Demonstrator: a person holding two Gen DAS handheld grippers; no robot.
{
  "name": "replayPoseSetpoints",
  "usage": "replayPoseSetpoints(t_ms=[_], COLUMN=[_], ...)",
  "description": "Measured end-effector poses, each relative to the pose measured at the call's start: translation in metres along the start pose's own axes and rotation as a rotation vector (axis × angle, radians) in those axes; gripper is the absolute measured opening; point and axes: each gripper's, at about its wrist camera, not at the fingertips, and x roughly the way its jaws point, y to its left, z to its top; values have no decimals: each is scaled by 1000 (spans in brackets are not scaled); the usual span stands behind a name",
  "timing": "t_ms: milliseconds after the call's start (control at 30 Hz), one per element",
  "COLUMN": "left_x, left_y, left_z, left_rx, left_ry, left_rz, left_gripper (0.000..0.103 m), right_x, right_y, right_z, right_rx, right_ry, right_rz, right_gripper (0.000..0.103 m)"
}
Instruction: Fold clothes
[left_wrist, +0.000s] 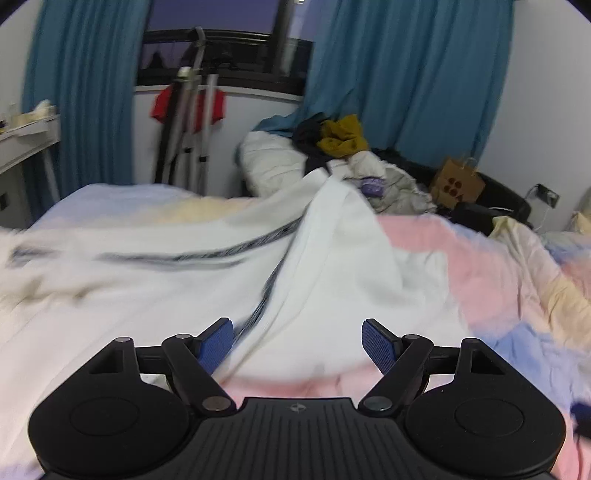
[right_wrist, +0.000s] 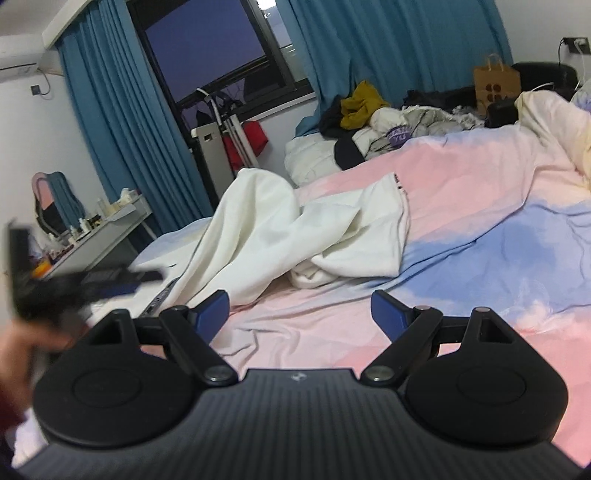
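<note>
The left tongs (left_wrist: 297, 345) gape wide and empty just above the bed (left_wrist: 498, 280), the white garment (left_wrist: 192, 280) spreading from 12 round to 9 o'clock. The right tongs (right_wrist: 300, 316) are wide too, holding nothing; the garment is heaped at 11 o'clock, apart.
</note>
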Motion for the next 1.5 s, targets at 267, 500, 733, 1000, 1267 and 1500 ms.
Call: replayPoseSetpoints(t_ms=[267,500,733,1000,1267,1500], left_x=[104,158,129,10,-89,-90], left_y=[-33,-47,-71,-97,-106,-94], left_z=[60,72,59,5,-90,-144], left_rx=[192,180,254,275,248,166], left_ry=[-30,-11,-8,-48,-25,52], left_rz=[112,96,60,-63,-154,-106], left_gripper=[79,41,15,11,9,9], right_x=[13,47,73,57,25,12], right_y=[-17,-37,-46,-45,-34,-32], right_z=[0,-10,-18,-12,-7,-4], right_rx=[50,91,97,98,96,177], right_ry=[43,111,151,96,30,-3], right_rz=[-12,-5,-32,-54,-51,55], right_gripper=[86,86,86,86,86,86])
